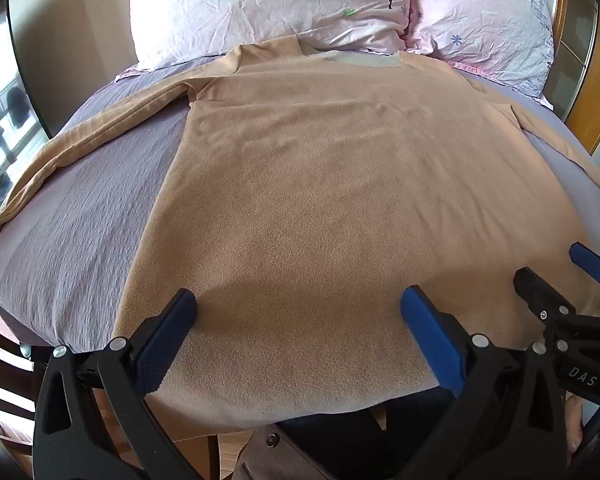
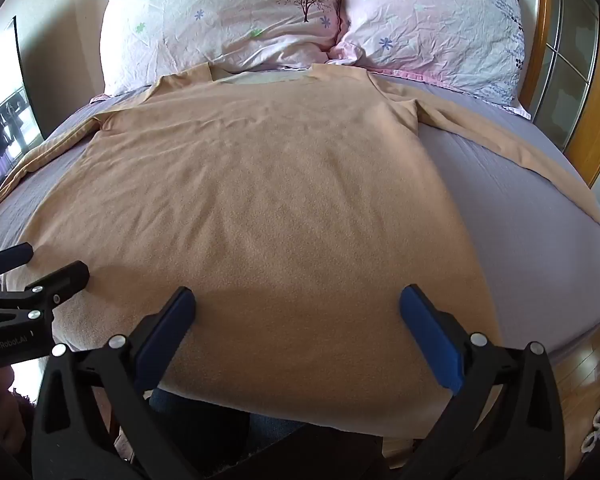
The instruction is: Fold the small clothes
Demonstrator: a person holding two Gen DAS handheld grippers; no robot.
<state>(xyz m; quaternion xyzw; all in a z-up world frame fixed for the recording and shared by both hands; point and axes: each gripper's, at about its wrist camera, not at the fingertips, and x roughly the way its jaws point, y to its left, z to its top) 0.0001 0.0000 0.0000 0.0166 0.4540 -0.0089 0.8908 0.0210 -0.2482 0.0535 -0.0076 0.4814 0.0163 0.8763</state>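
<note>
A tan long-sleeved fleece shirt (image 1: 320, 184) lies flat on the bed, collar toward the pillows, both sleeves spread out sideways; it also shows in the right wrist view (image 2: 268, 200). Its hem hangs over the near bed edge. My left gripper (image 1: 298, 312) is open and empty, hovering over the hem's left part. My right gripper (image 2: 298, 312) is open and empty over the hem's right part. Each gripper shows at the edge of the other's view: the right one in the left wrist view (image 1: 560, 276), the left one in the right wrist view (image 2: 40, 264).
A grey-purple sheet (image 1: 80, 216) covers the bed. Two pink floral pillows (image 1: 260, 4) (image 2: 432, 24) lie at the head. A wooden headboard (image 2: 596, 92) stands at the right. A window (image 1: 4, 132) is at the left.
</note>
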